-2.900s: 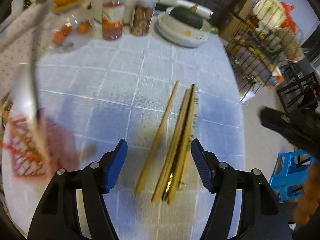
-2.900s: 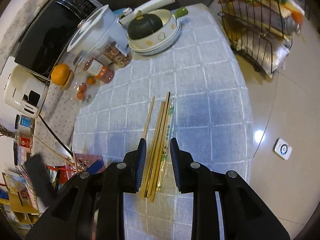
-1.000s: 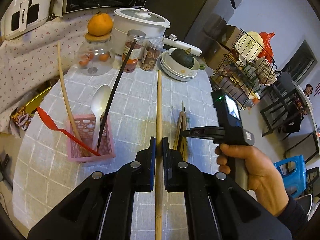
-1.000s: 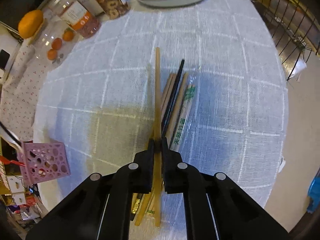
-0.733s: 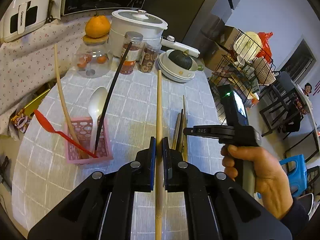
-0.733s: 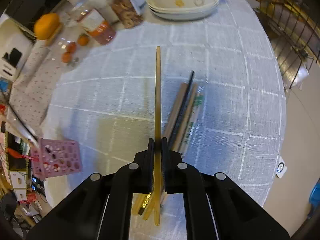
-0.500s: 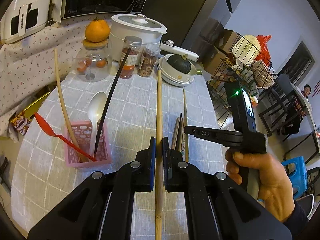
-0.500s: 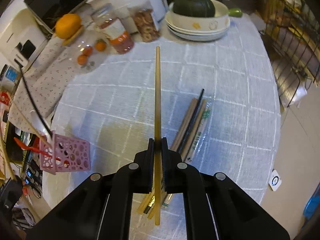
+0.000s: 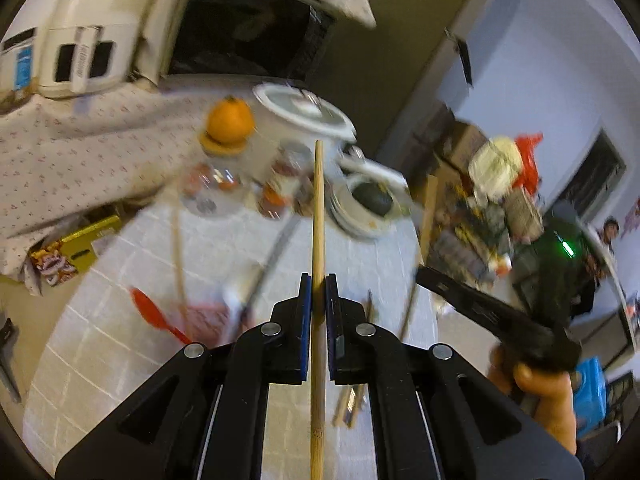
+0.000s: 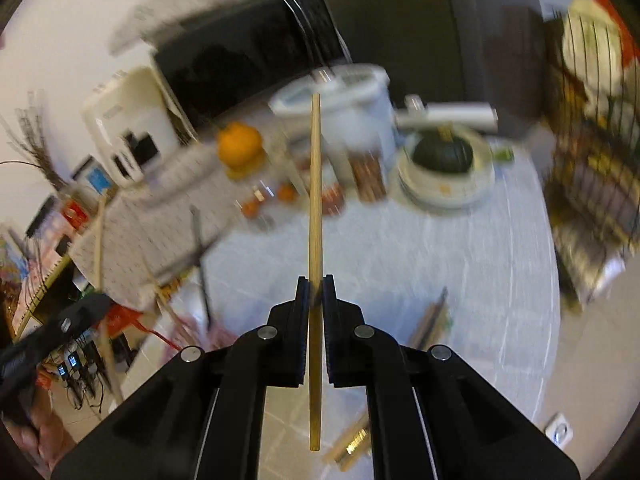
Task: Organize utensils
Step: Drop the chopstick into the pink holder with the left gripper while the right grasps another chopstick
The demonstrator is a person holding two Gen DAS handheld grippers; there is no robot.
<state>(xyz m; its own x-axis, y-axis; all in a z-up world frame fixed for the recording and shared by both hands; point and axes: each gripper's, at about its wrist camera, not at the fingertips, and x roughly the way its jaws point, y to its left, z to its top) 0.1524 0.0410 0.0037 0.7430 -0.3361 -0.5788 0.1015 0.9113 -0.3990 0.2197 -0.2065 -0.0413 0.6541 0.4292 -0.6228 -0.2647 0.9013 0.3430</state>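
Note:
My left gripper (image 9: 319,286) is shut on a wooden chopstick (image 9: 319,216) that points away from me, held above the table. My right gripper (image 10: 316,286) is shut on another wooden chopstick (image 10: 315,184), also lifted. The right gripper's body shows in the left wrist view (image 9: 492,316), held by a hand. A pink utensil basket (image 9: 208,318) stands at the table's left and holds a red spatula (image 9: 154,314), a white spoon and long sticks; it is blurred in the right wrist view (image 10: 208,332). More chopsticks (image 10: 430,318) lie on the tablecloth.
At the table's back stand a white pot (image 9: 308,116), jars, an orange (image 9: 230,122) on a glass jar, and a bowl with a dark squash (image 10: 442,158). A microwave (image 9: 244,32) sits behind. A wire rack (image 10: 596,184) stands to the right.
Both grippers have tilted upward with their chopsticks, so the views now show the back of the table and the wall. Both views are motion blurred.

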